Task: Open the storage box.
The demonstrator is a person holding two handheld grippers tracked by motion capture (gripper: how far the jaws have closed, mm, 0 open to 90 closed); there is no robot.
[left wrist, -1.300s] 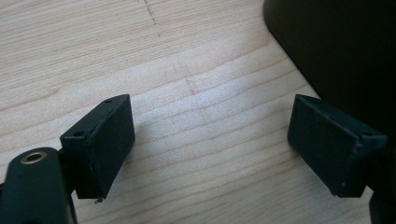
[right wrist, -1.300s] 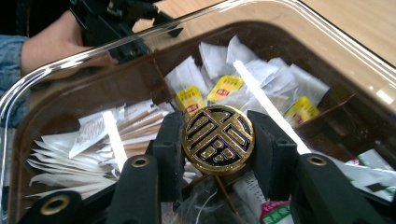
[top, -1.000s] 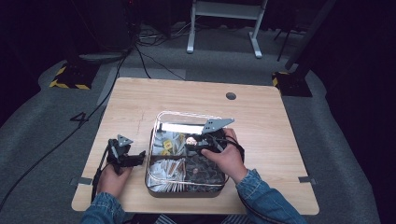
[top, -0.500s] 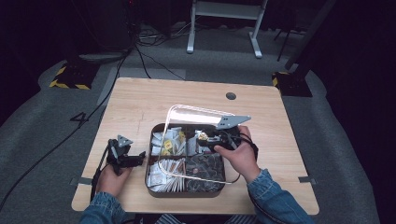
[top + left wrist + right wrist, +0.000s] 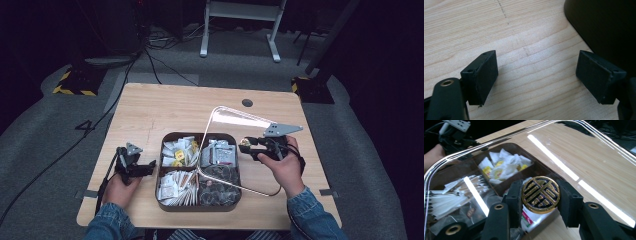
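Observation:
A brown compartment tray (image 5: 197, 206) sits at the table's near middle, holding sachets and packets. Its clear lid (image 5: 239, 115) hangs tilted over the tray's right side and the table beyond. My right gripper (image 5: 248, 144) is shut on the lid's round gold knob (image 5: 244, 143). In the right gripper view the pads squeeze the knob (image 5: 540, 194) from both sides, and the lid (image 5: 574, 157) spreads out ahead over the tray (image 5: 506, 147). My left gripper (image 5: 149, 168) rests open on the table, just left of the tray. Its pads (image 5: 482, 75) hold nothing, and the tray's dark wall (image 5: 604, 25) is close by.
The wooden table (image 5: 165, 110) has bare room behind the tray and to its right. A small round hole (image 5: 247, 103) lies near the far edge. Cables and a stand's feet (image 5: 240, 30) are on the floor beyond.
The right gripper has lifted the lid off the tray and carried it right and slightly up, tilting it. The tray's compartments now lie uncovered. The left gripper has stayed still.

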